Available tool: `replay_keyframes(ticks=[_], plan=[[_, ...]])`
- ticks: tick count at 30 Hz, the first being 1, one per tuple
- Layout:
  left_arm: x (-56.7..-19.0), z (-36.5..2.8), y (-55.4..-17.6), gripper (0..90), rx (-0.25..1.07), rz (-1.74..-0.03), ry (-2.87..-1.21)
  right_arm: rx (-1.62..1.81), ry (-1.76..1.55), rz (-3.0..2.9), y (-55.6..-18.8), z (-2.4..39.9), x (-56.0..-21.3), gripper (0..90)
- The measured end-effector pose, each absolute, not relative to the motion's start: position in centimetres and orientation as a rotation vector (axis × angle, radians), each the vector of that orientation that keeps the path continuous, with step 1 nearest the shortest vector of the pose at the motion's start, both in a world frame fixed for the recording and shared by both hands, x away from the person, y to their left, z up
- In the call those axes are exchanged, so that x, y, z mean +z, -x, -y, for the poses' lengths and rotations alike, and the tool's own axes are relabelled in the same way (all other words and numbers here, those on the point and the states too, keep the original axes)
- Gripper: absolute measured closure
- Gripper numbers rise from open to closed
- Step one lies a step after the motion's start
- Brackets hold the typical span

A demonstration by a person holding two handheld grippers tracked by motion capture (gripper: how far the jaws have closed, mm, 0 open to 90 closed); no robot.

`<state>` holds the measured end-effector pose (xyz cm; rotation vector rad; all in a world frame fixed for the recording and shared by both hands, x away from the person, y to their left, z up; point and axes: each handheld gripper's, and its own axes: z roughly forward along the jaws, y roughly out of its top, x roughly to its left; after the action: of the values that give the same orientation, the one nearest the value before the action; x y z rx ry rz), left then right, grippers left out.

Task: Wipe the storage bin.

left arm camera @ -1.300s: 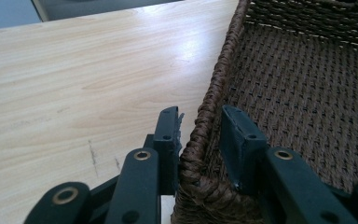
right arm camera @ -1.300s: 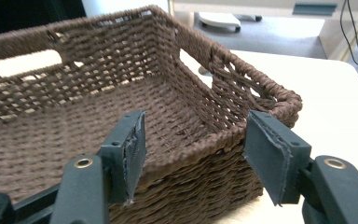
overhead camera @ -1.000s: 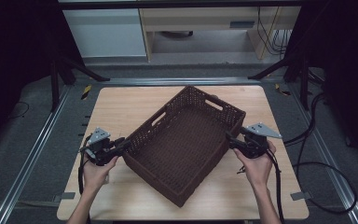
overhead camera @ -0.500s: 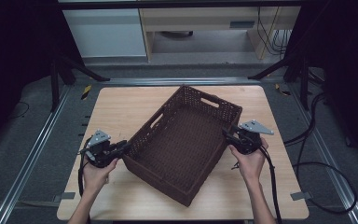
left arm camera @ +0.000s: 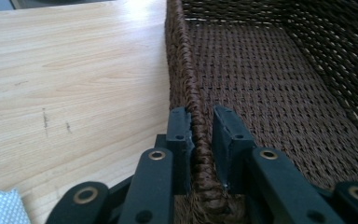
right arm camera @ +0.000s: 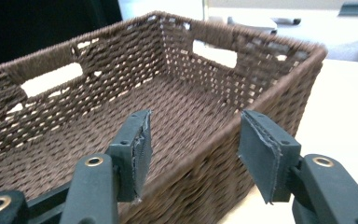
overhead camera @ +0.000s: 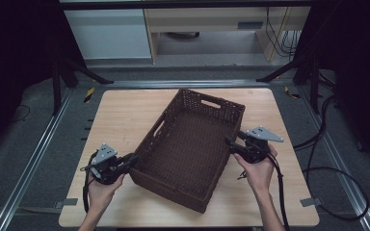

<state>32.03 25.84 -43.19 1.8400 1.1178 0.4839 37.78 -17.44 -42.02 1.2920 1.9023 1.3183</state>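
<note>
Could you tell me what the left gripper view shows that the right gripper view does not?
Left gripper view alone: the left claw shut on the basket's rim, one jaw outside and one inside, and a wide stretch of bare wooden table.

Right gripper view alone: the right claw astride the opposite wall, its pads clear of the weave after closing and then reopening, and two handle cut-outs in the far walls.

Both: the same brown woven basket, nothing lying in it, resting on the light table.

A lab: wooden table (overhead camera: 120, 120) on a railed platform (overhead camera: 33, 159), cables (overhead camera: 327, 144) trailing.
</note>
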Motion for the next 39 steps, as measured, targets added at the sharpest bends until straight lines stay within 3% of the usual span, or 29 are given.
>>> replay_keyframes(ticks=[5, 16, 22, 30, 39], plan=[[-43.0, -25.9, -32.3, 71.2, 0.498, -1.106, -1.837, 1.281, -1.271, -1.951, -38.1, 17.0, -43.0, 55.1], [-43.0, -25.2, -32.5, 73.7, 0.455, -1.069, -1.853, 1.278, -1.281, -1.925, -39.8, 17.0, -43.3, 57.4], [-43.3, -24.6, -31.5, 73.0, 0.467, -1.074, -1.861, 1.297, -1.280, -1.919, -39.2, 16.7, -42.9, 50.3], [-42.4, -25.1, -31.8, 60.2, 0.514, -1.059, -1.820, 1.279, -1.259, -1.941, -38.2, 16.2, -43.6, 50.9], [-41.5, -25.1, -33.6, 56.8, 0.533, -1.024, -1.829, 1.299, -1.236, -1.949, -39.7, 16.2, -43.7, 56.4]])
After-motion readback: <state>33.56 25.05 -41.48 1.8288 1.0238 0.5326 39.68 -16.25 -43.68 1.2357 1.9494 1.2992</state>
